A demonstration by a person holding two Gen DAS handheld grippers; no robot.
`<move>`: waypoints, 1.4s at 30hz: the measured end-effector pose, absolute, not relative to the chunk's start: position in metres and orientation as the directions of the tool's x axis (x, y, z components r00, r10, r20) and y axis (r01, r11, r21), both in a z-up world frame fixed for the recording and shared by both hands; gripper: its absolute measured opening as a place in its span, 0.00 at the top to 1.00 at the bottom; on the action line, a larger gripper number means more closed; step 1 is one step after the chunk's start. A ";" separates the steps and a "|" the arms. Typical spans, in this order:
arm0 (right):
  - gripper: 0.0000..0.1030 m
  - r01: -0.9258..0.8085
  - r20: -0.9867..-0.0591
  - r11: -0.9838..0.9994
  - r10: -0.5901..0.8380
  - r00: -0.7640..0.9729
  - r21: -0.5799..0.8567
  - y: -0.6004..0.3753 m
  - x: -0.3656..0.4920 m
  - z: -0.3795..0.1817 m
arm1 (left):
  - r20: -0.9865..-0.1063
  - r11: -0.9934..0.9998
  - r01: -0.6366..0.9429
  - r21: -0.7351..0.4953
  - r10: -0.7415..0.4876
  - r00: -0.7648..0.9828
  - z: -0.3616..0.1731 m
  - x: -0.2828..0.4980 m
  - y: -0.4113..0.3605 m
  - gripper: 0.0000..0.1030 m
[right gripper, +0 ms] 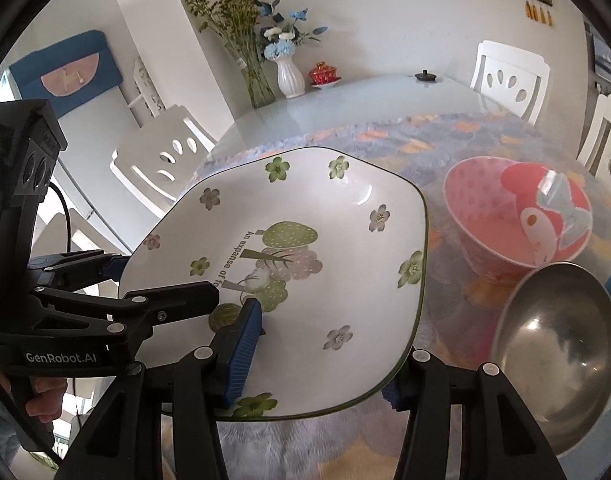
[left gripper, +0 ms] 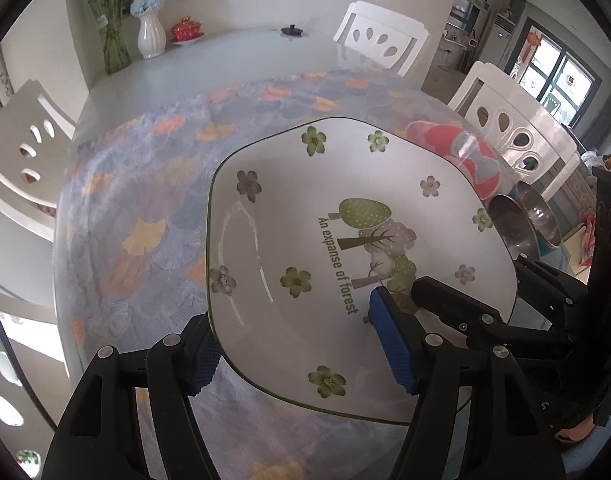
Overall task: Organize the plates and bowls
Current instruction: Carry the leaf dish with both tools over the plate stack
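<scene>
a dining table [left gripper: 117, 216] under a blue cloth with orange leaves fills the room's middle, white chairs [left gripper: 379, 38] around it and a white vase [right gripper: 289, 74] of flowers at the far end. the white plate [left gripper: 345, 216] with green flowers and a tree print is lifted and tilted above the cloth. the left gripper [left gripper: 301, 354] is clamped on the plate's near rim, one blue pad [left gripper: 393, 346] on top and one beneath. the right gripper [right gripper: 317, 354] bites the same plate from its own side, pad [right gripper: 243, 350] pressed on the upper face. a pink bowl [right gripper: 517, 220] and a steel bowl [right gripper: 557, 344] stand just beside the plate, to its right.
</scene>
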State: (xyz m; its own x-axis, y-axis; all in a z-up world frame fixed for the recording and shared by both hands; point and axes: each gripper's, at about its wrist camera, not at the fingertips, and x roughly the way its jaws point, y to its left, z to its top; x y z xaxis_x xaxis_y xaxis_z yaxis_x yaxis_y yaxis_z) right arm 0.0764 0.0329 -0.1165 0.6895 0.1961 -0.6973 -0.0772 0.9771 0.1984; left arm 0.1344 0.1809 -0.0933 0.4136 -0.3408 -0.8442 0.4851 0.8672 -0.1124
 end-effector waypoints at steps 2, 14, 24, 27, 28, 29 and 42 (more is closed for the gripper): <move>0.51 -0.081 -0.689 0.977 0.198 0.697 0.198 0.029 0.068 -0.112 | -0.840 0.867 0.488 -0.100 -0.336 0.425 -0.088 0.126 0.176 0.36; 0.51 -0.132 -0.673 0.972 0.231 0.703 0.195 0.013 0.026 -0.094 | -0.826 0.890 0.448 -0.088 -0.317 0.467 -0.071 0.078 0.161 0.36; 0.51 -0.206 -0.663 0.959 0.283 0.693 0.194 0.011 -0.010 -0.088 | -0.818 0.920 0.387 -0.067 -0.273 0.506 -0.064 0.031 0.163 0.36; 0.51 -0.231 -0.661 0.952 0.305 0.685 0.199 0.012 -0.018 -0.088 | -0.815 0.930 0.363 -0.065 -0.259 0.518 -0.063 0.020 0.166 0.37; 0.51 -0.242 -0.660 0.949 0.313 0.682 0.200 0.014 -0.021 -0.087 | -0.814 0.934 0.352 -0.065 -0.254 0.523 -0.062 0.015 0.168 0.37; 0.51 -0.250 -0.660 0.948 0.318 0.681 0.199 0.015 -0.023 -0.087 | -0.813 0.937 0.342 -0.066 -0.249 0.526 -0.062 0.011 0.170 0.37; 0.51 -0.418 -0.674 0.883 0.444 0.591 0.215 0.068 -0.058 -0.097 | -0.808 0.988 0.140 -0.067 -0.136 0.573 -0.066 -0.055 0.225 0.37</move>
